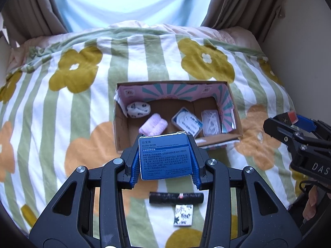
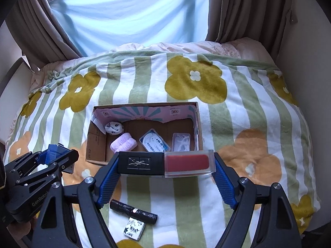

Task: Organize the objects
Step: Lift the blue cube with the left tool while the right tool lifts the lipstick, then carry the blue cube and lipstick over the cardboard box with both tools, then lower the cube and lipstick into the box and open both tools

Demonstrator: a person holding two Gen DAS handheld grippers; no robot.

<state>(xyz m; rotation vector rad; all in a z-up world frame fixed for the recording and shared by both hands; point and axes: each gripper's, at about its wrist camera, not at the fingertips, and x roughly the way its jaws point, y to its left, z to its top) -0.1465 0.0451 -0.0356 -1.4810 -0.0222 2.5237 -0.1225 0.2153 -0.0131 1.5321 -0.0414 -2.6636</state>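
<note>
Broadly, a flowered blanket carries an open cardboard box holding small items. Near its front edge, the left gripper pinches a blue carton, and the right gripper clamps a red lipstick endwise. A black tube lies loose below.

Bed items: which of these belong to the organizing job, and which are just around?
Job: cardboard box, blue carton in left tongs, lipstick in right tongs, black tube, patterned packet.
Around: blanket, curtains.
</note>
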